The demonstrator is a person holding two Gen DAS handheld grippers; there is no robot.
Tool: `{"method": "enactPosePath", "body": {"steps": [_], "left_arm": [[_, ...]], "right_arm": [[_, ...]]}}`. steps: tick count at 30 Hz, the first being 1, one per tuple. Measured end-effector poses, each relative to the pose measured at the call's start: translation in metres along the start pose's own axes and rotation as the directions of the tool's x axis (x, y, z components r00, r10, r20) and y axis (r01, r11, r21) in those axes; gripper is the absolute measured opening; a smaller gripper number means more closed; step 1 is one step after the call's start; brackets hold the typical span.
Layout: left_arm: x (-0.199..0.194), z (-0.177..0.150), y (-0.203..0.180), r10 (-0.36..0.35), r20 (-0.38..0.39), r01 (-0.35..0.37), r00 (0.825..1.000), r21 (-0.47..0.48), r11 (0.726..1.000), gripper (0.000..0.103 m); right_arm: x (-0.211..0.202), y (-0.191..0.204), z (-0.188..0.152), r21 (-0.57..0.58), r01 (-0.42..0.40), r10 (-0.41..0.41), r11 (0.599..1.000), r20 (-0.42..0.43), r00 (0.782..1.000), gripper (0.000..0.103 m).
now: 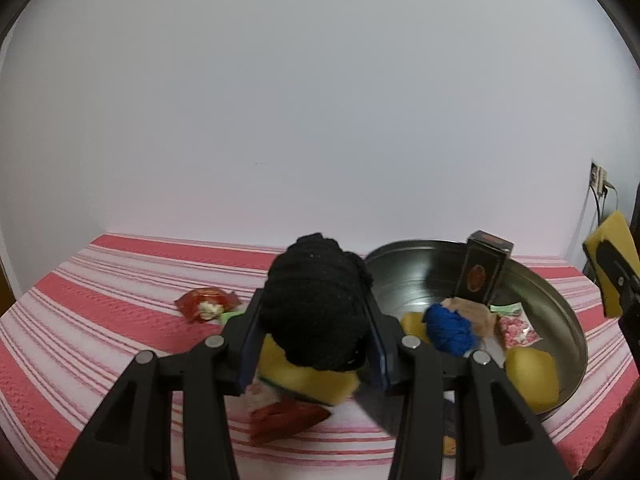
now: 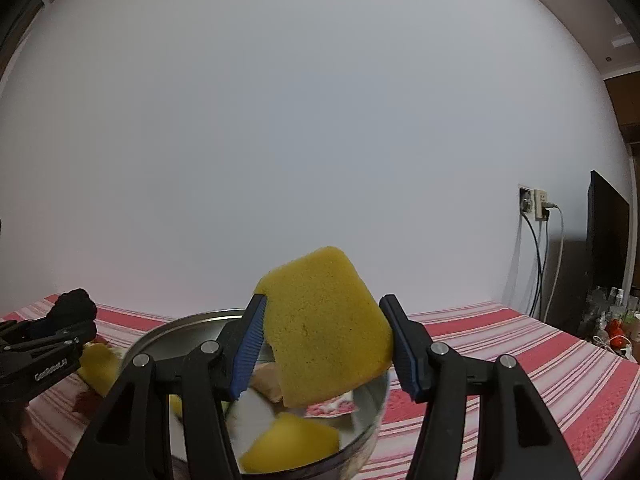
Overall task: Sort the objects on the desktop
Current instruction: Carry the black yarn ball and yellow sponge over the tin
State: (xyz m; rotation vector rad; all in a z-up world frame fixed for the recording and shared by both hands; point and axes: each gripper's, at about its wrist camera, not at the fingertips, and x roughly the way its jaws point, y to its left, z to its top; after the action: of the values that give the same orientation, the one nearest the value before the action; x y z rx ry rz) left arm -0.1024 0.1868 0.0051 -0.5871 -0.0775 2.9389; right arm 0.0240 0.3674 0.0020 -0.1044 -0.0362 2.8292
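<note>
Striped cloth (image 1: 100,292) (metal bowl (image 1: 560,308), wrapper (image 1: 204,300))

The left gripper (image 1: 316,320) is tipped slightly downward, its jaws clamped on something. The right gripper (image 2: 324,344) is held level, likewise gripping.

Take the metal bowl (image 1: 560,304) as your reference; its interior is crowded: a dark upright box (image 1: 482,268) stands against the far wall, a blue yarn ball (image 1: 450,328) and a pink packet (image 1: 518,330) fill the middle, a yellow sponge (image 1: 532,376) lies at the near side; only the bare metal left of the box is free. Left of the bowl, the striped cloth (image 1: 100,300) is open toward the far edge, apart from a red wrapper (image 1: 202,300); another sponge (image 1: 308,380) and a red packet (image 1: 284,420) lie just beside the near-left rim. Right of the bowl, the cloth (image 2: 520,344) is unobstructed; above the bowl, your path is open to the wall.
</note>
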Motion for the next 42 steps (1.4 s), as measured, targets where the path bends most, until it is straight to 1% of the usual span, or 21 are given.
{"method": "enactPosePath", "body": {"steps": [9, 13, 16, 18, 21, 24, 27, 30, 36, 38, 39, 41, 42], "left_arm": [[0.012, 0.002, -0.04, -0.052, -0.02, 0.053, 0.998, 0.045, 0.998, 0.044], [0.02, 0.003, -0.06, -0.066, -0.038, 0.069, 0.997, 0.079, 0.994, 0.044], [0.027, 0.005, -0.069, -0.069, -0.058, 0.073, 0.996, 0.074, 0.995, 0.044], [0.033, 0.005, -0.076, -0.069, -0.079, 0.075, 0.995, 0.081, 0.994, 0.044], [0.038, 0.004, -0.082, -0.068, -0.102, 0.078, 0.992, 0.094, 0.993, 0.044], [0.043, 0.003, -0.087, -0.064, -0.126, 0.077, 0.99, 0.101, 0.992, 0.044], [0.05, 0.003, -0.091, -0.055, -0.146, 0.071, 0.988, 0.105, 0.992, 0.044], [0.054, 0.005, -0.092, -0.041, -0.159, 0.059, 0.986, 0.107, 0.993, 0.044], [0.059, 0.008, -0.09, -0.028, -0.187, 0.046, 0.982, 0.095, 0.994, 0.044], [0.059, 0.008, -0.089, -0.029, -0.19, 0.047, 0.981, 0.093, 0.995, 0.049], [0.058, 0.009, -0.09, -0.035, -0.189, 0.054, 0.981, 0.098, 0.994, 0.056], [0.056, 0.011, -0.092, -0.027, -0.174, 0.048, 0.984, 0.116, 0.992, 0.086], [0.053, 0.012, -0.092, -0.014, -0.151, 0.033, 0.989, 0.127, 0.991, 0.097]], "right_arm": [[0.016, -0.014, -0.001, -0.039, 0.05, -0.05, 0.998, 0.01, 0.999, 0.06], [0.032, -0.025, -0.002, -0.036, 0.066, -0.067, 0.997, -0.018, 0.998, 0.06], [0.046, -0.036, -0.004, -0.033, 0.076, -0.078, 0.997, -0.041, 0.996, 0.06], [0.056, -0.044, -0.006, -0.026, 0.071, -0.073, 0.997, -0.065, 0.995, 0.06], [0.067, -0.047, -0.009, -0.02, 0.04, -0.041, 0.999, -0.103, 0.994, 0.06], [0.079, -0.053, -0.006, -0.031, 0.015, -0.019, 0.999, -0.119, 0.993, 0.06], [0.085, -0.051, -0.007, -0.041, -0.01, 0.004, 0.999, -0.14, 0.99, 0.06], [0.08, -0.041, -0.008, -0.038, -0.023, 0.017, 0.999, -0.159, 0.987, 0.06], [0.086, -0.046, -0.009, -0.018, -0.043, 0.039, 0.999, -0.19, 0.981, 0.06], [0.088, -0.046, -0.009, -0.017, -0.051, 0.047, 0.999, -0.195, 0.98, 0.06], [0.088, -0.045, -0.01, -0.014, -0.057, 0.053, 0.998, -0.196, 0.979, 0.061], [0.087, -0.044, -0.01, -0.004, -0.084, 0.082, 0.996, -0.201, 0.976, 0.063], [0.088, -0.043, -0.01, -0.002, -0.1, 0.097, 0.995, -0.207, 0.973, 0.065]]}}
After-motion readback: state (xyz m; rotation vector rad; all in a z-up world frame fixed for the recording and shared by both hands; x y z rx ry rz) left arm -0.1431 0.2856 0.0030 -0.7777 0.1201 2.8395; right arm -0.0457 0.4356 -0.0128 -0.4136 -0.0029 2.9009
